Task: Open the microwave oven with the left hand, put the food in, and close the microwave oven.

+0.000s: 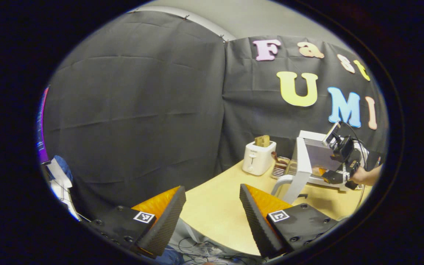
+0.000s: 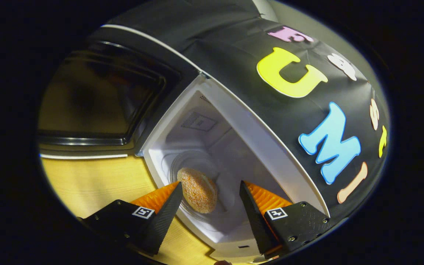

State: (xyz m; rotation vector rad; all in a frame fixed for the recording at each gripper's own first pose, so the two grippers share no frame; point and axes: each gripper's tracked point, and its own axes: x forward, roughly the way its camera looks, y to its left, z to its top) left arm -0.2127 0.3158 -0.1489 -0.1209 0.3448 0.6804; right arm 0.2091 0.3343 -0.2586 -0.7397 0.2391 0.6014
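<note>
Your round, crumbly bun (image 2: 198,190) lies inside the white microwave oven (image 2: 212,147), whose door (image 2: 98,99) hangs open. Your right gripper (image 2: 210,209) is spread apart, one finger just beside the bun. Your left gripper (image 1: 212,213) is spread apart too, above the smooth yellow table (image 1: 219,206).

We count one microwave oven (image 1: 313,156), with its one door (image 1: 300,173) swung open, standing on one tabletop (image 1: 219,209). Inside its white chamber, in the right gripper view, we count one round breaded piece of food (image 2: 198,189) lying on one glass turntable (image 2: 186,162). We count one white toaster (image 1: 258,157) with one slice of bread (image 1: 262,140) in its slot, and one small rack (image 1: 281,167) between toaster and oven. We count two tools: the left tool (image 1: 212,209) and the right tool (image 2: 209,206), each with two fingers spread apart.
</note>
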